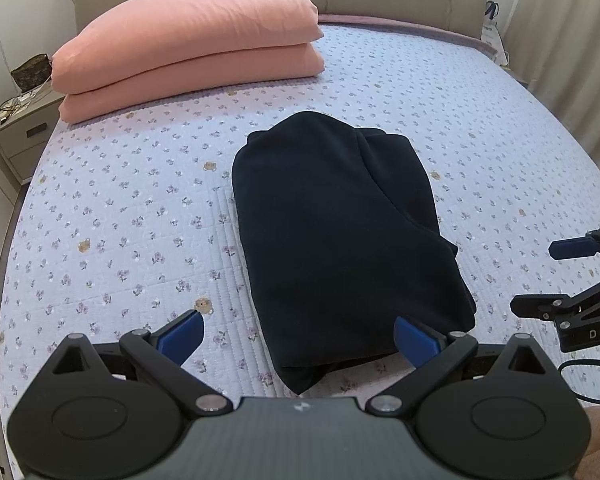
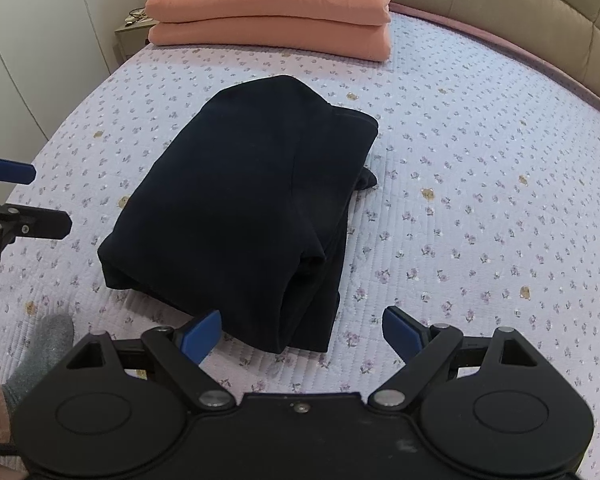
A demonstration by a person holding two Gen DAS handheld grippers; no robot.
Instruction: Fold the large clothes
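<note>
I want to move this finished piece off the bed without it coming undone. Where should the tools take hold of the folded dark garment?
Judging by its shape, grip the dark garment at its near thick folded edge, where the layers stack. Bring the open left tool and open right tool in from the near side, low along the bedspread, one toward each near corner.

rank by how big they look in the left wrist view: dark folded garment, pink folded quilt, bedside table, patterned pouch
1. dark folded garment and pink folded quilt: alike; the garment is nearer, so unsure
2. bedside table
3. patterned pouch
</note>
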